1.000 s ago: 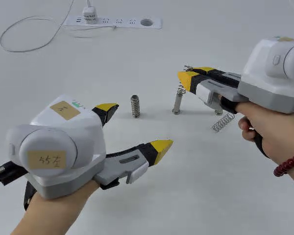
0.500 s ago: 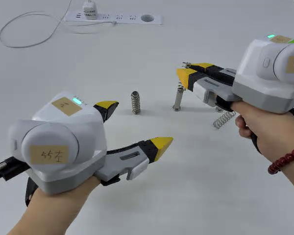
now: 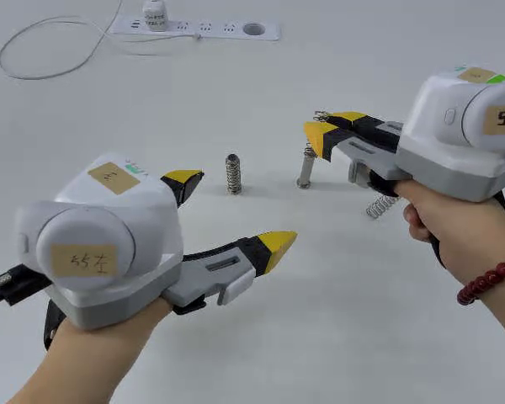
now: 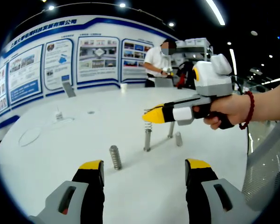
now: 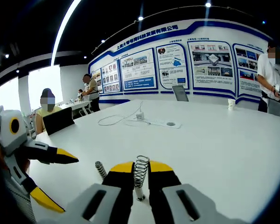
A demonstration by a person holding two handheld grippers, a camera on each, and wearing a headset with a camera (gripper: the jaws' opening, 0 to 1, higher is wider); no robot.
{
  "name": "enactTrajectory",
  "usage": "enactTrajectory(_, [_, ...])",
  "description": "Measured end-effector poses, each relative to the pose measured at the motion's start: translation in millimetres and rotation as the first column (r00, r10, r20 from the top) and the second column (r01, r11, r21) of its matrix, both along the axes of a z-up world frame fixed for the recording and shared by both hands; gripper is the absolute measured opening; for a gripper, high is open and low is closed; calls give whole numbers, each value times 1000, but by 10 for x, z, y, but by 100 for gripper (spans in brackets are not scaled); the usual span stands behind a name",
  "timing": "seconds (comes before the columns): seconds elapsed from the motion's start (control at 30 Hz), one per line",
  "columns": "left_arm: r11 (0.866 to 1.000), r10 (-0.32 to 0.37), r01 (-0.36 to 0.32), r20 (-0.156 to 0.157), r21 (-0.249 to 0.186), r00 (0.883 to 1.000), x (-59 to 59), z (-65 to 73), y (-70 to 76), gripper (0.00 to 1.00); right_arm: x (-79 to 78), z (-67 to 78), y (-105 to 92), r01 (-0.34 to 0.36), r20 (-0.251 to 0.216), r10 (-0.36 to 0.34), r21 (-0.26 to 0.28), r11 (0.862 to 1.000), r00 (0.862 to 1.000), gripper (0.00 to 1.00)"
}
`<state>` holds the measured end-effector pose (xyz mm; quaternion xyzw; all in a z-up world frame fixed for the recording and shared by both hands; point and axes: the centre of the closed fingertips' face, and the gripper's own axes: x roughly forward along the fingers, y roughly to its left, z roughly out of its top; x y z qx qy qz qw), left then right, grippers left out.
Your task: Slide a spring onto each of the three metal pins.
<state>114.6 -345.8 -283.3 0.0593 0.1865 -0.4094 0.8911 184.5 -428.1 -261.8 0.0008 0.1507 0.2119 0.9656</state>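
- Right gripper (image 3: 326,128) clamped on spring (image 5: 140,171), directly above middle pin (image 5: 139,193).
- Left gripper (image 3: 231,210) wide open over bare surface (image 3: 337,320); spring-fitted pin (image 3: 232,174) near one jaw tip.

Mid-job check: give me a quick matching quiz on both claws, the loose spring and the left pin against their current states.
1 left claw
2 right claw
3 loose spring
4 left pin

A lying on the table
B shut on a spring
C open, holding nothing
D upright, already sleeved

Pairs: 1-C, 2-B, 3-A, 4-D
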Motion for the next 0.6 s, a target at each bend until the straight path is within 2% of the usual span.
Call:
enactTrajectory(0.13, [1000, 3, -3, -2, 2, 1000, 2, -8, 9, 71, -33, -22, 26, -2, 11, 2, -30, 1000, 1000, 12])
enactTrajectory(0.2, [1000, 4, -4, -2, 2, 1000, 4, -8, 11, 71, -47, -55, 34, -3, -1, 3, -35, 999, 1000, 11])
enactTrajectory(0.3, [1000, 5, -5, -2, 2, 1000, 4, -7, 12, 72, -76, -127, 51, -14, -11, 13, -75, 997, 1000, 11])
enactTrajectory(0.6, [1000, 4, -4, -3, 4, 1000, 5, -11, 20, 71, -86, -251, 45, -14, -42, 11, -72, 997, 999, 11])
